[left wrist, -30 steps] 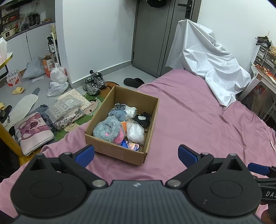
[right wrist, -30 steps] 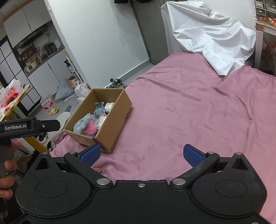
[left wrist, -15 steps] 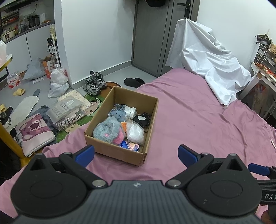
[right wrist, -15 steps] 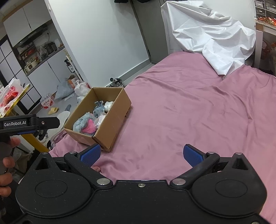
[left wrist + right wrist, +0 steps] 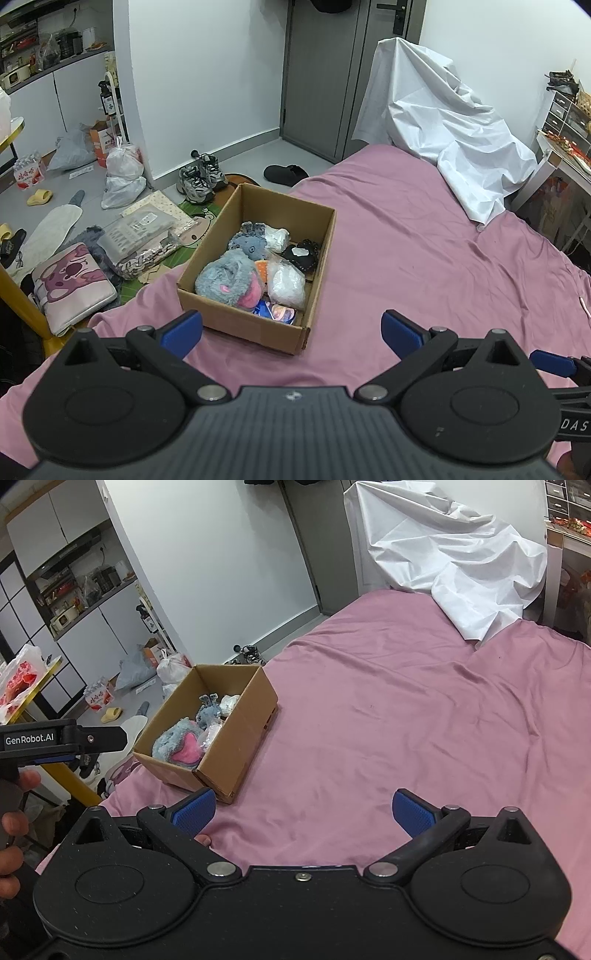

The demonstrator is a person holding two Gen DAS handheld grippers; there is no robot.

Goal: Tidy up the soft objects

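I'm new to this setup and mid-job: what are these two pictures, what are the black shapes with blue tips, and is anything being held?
Each picture comes from a camera on a hand-held tool that a person carries, looking forward along its two fingers. The black shapes are the tools; the blue tips are finger pads. The left gripper and right gripper are both open and hold nothing. Ahead, on the pink bedsheet, stands an open brown cardboard box of soft things, among them a fluffy grey-and-pink plush slipper. In the right view, a hand holds the other tool at the left edge.
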